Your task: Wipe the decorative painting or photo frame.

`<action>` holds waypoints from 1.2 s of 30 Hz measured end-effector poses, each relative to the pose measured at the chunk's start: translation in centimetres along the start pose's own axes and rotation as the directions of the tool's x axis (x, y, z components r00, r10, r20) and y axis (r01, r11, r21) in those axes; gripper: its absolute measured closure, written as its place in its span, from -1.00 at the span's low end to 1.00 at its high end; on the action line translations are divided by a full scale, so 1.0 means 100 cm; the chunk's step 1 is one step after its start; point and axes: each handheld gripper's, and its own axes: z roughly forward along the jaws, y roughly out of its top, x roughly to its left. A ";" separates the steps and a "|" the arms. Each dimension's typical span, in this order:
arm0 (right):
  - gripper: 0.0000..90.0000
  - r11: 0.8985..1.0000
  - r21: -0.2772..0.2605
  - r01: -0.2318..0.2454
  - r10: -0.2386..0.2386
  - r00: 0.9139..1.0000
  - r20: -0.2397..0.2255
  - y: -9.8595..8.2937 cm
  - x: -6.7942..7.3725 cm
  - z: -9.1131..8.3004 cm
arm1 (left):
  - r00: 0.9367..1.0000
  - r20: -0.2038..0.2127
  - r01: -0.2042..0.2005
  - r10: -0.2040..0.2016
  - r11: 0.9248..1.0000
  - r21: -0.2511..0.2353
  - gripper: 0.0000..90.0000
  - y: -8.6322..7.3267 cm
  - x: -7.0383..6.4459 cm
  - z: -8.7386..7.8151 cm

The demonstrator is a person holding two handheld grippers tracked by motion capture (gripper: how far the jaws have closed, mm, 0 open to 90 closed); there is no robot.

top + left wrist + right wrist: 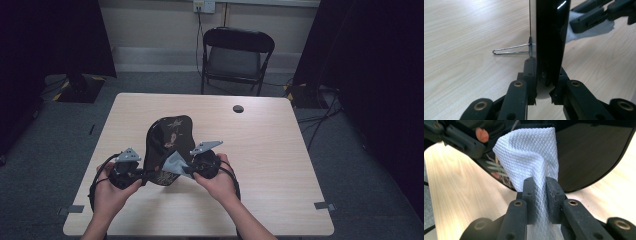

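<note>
Glossy black, your tray (169, 142) tilts up over the pale wood-grain table (260, 165), its rim clamped in your left gripper (545, 86). Your right gripper (541, 192) pinches a waffle-textured white cloth (529, 155) against it. Grey carpet surrounds.

The cloth (529, 157) hides part of the black tray (586, 157).

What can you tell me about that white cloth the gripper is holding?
The cloth is white to pale grey with a small woven diamond pattern, soft and crumpled. The right gripper pinches it between its two black jaws, so it bunches at the grip and fans out above. Its free end lies against the glossy black tray, which has a plant pattern and is clamped at its edge by the left gripper. In the high view the cloth sits near the tray's lower right part.
</note>
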 end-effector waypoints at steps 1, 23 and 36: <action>0.77 1.000 0.004 -0.006 0.006 1.000 0.000 -0.003 0.000 0.002 | 1.000 0.000 0.000 0.000 1.000 0.000 0.75 0.000 0.000 0.000; 0.76 0.996 0.088 -0.034 0.033 0.999 0.005 -0.040 -0.003 0.028 | 1.000 -0.001 0.000 0.000 1.000 -0.002 0.74 0.000 0.000 0.000; 0.76 0.993 0.118 -0.029 0.027 1.000 0.011 -0.051 -0.004 0.032 | 1.000 -0.002 0.001 -0.001 1.000 -0.006 0.74 0.000 0.000 0.000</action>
